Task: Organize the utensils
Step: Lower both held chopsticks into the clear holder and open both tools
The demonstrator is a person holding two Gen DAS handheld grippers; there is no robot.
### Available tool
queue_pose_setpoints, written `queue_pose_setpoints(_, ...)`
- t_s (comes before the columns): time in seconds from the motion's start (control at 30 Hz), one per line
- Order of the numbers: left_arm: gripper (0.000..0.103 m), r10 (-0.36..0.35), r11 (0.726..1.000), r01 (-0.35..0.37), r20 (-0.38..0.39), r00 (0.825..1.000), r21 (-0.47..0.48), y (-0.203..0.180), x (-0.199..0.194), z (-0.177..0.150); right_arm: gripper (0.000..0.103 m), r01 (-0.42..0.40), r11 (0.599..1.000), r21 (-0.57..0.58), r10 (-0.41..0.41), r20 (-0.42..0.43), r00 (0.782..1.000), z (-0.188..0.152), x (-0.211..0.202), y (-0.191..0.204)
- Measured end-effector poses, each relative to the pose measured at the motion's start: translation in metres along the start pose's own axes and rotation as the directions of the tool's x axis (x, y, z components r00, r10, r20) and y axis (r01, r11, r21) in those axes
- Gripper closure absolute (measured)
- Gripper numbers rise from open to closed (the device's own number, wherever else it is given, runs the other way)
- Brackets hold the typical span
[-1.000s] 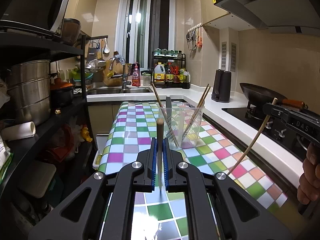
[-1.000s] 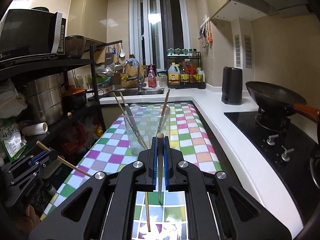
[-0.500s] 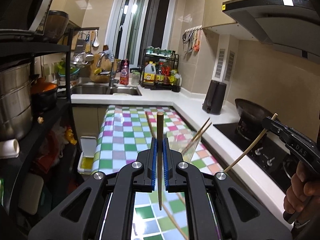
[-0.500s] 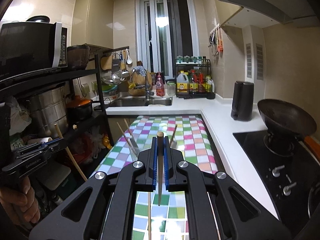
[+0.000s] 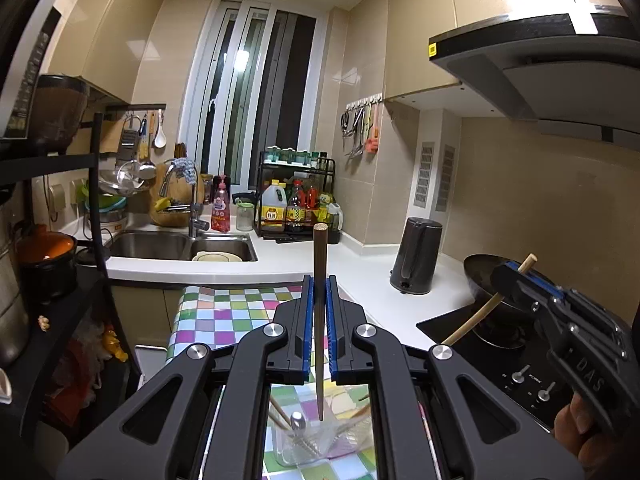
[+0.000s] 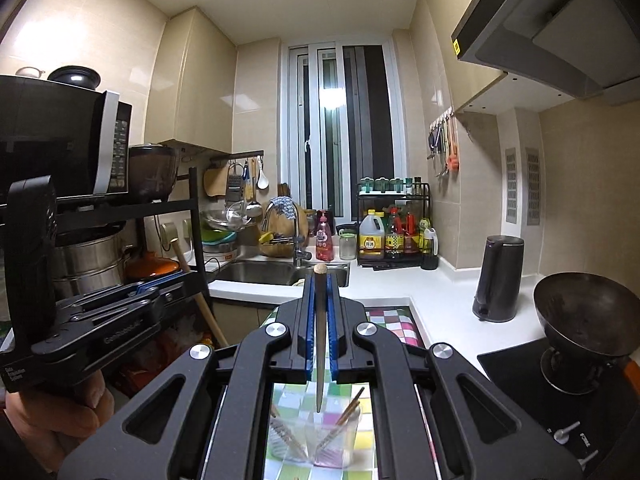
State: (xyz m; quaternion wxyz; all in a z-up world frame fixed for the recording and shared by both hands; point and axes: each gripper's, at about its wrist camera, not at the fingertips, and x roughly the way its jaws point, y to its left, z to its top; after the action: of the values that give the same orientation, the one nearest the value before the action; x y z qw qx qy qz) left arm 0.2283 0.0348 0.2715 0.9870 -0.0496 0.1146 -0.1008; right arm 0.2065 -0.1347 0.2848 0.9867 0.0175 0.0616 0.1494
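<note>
Left gripper (image 5: 319,280): jaws clamped on a dark chopstick (image 5: 319,320), upright, tip above the clear cup (image 5: 316,444) below. Right gripper (image 6: 319,280): jaws closed on another chopstick (image 6: 320,340), tip over the same cup.

multicolour checked cloth (image 5: 224,316), brown chopstick (image 5: 319,320), blk kettle (image 5: 416,256)

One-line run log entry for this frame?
left tool: shut on chopstick | right tool: shut on chopstick | both above clear cup | not inserted
</note>
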Motion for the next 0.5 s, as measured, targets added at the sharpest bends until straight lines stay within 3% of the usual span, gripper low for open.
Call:
queue_pose_setpoints(0.27,0.097,0.010,1.000,-0.010,-0.140,0.990,0.001,0.013,0.065,-0.038,0.097,0.000,1.000,0.016,0.002,-0.124,0.992,-0.036,0.068,-0.008)
queue_pose_setpoints(0.5,0.097,-0.015,1.000,0.014,-0.237,0.971,-0.007,0.019,0.094,-0.069,0.097,0.013,1.000,0.015,-0.009,-0.218,0.976,-0.072,0.097,-0.010)
